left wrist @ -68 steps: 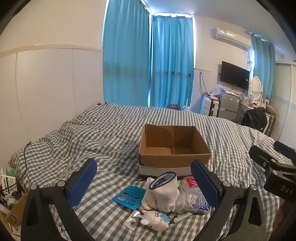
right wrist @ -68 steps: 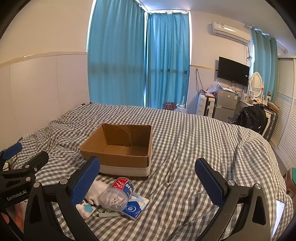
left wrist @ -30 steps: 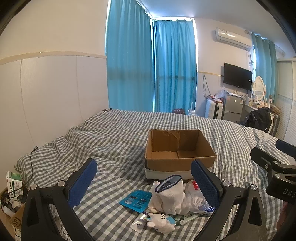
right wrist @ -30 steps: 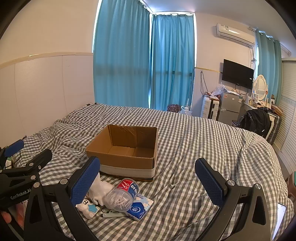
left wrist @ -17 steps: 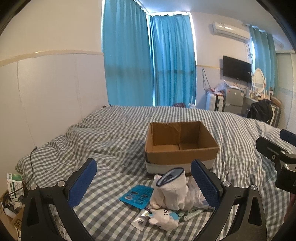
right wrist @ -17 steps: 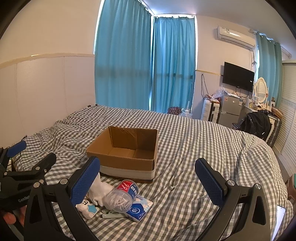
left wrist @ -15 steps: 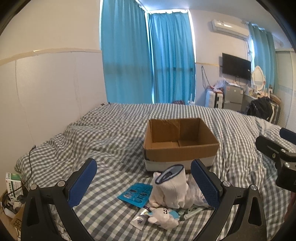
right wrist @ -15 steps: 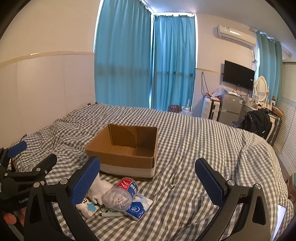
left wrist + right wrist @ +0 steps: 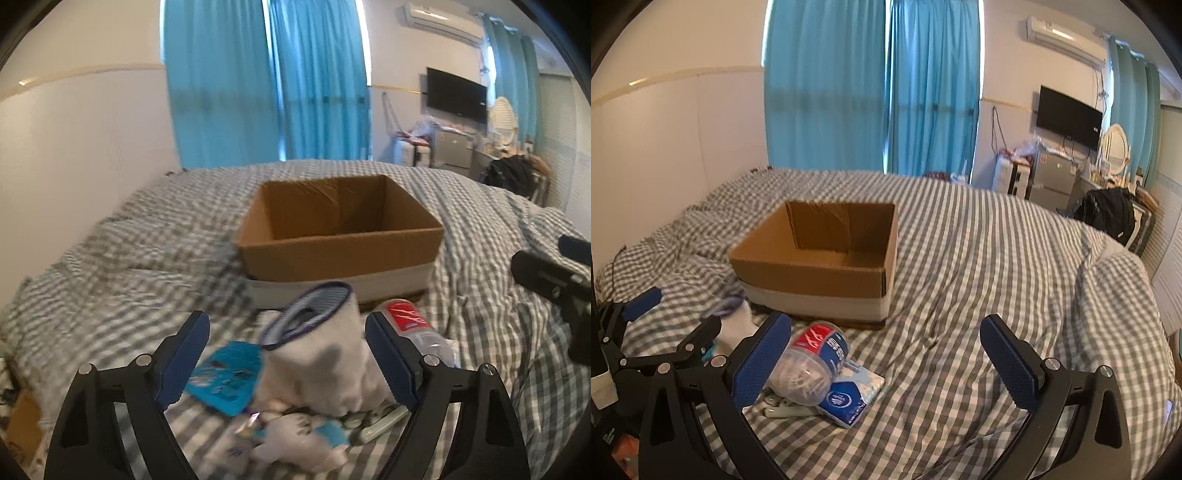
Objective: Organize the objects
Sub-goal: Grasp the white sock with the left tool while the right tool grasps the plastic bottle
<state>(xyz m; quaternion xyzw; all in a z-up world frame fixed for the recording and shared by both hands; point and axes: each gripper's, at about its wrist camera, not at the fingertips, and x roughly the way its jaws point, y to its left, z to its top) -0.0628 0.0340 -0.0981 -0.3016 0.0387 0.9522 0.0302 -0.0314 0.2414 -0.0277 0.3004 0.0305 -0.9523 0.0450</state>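
Observation:
An open, empty cardboard box (image 9: pixel 343 236) (image 9: pixel 820 251) sits on the checked bed. In front of it lies a pile: a white sock with a blue rim (image 9: pixel 325 354), a blue packet (image 9: pixel 225 373), a small white plush toy (image 9: pixel 291 446), a clear jar with a red and blue label (image 9: pixel 809 358) (image 9: pixel 410 321), a blue tissue pack (image 9: pixel 849 398) and a white clip (image 9: pixel 783 406). My left gripper (image 9: pixel 288 358) is open, low over the pile, its fingers either side of the sock. My right gripper (image 9: pixel 886 358) is open and empty, right of the jar.
The bed (image 9: pixel 979 266) is covered by a grey checked quilt with folds. A white wall panel (image 9: pixel 92 147) runs along the left side. Blue curtains (image 9: pixel 871 85), a TV, a fridge and a black bag (image 9: pixel 1108 210) stand at the far right.
My left gripper has moved forward and down toward the pile, so the sock now sits between its open fingers. My right gripper has moved slightly closer to the box and the jar.

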